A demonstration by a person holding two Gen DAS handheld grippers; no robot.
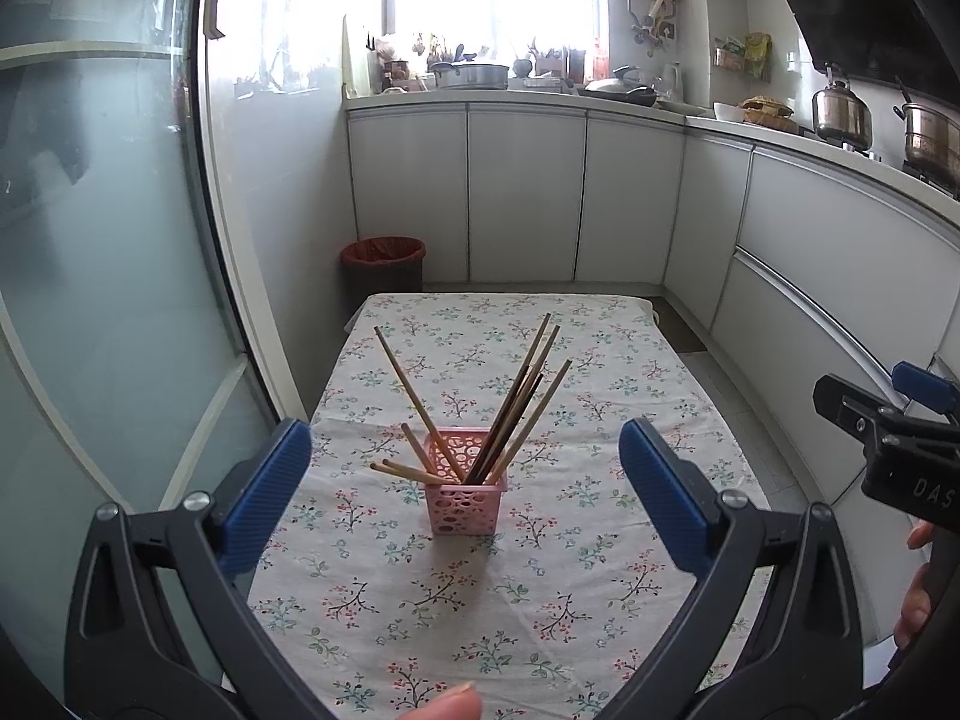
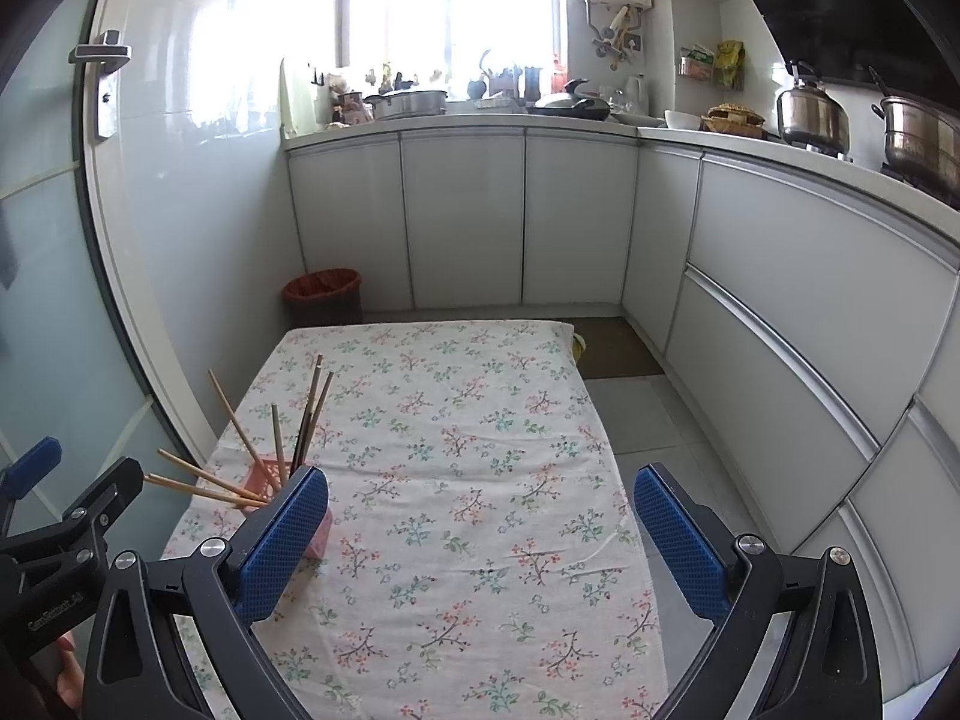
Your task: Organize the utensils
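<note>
A small pink perforated basket (image 1: pixel 465 489) stands on the floral tablecloth (image 1: pixel 540 570) and holds several wooden chopsticks (image 1: pixel 516 408) that fan out upward. My left gripper (image 1: pixel 465 489) is open and empty, held back from the basket with its blue pads either side of it in view. My right gripper (image 2: pixel 480 540) is open and empty over the cloth (image 2: pixel 450 480); the basket (image 2: pixel 264 480) and its chopsticks (image 2: pixel 240 432) sit to its left, partly hidden by the left pad (image 2: pixel 282 540). The right gripper also shows at the edge of the left wrist view (image 1: pixel 888 438).
A frosted glass door (image 1: pixel 90 300) stands close on the left. White cabinets (image 1: pixel 528 198) run along the back and right, with pots (image 1: pixel 840 114) on the counter. A red-lined bin (image 1: pixel 384 264) stands beyond the table's far end.
</note>
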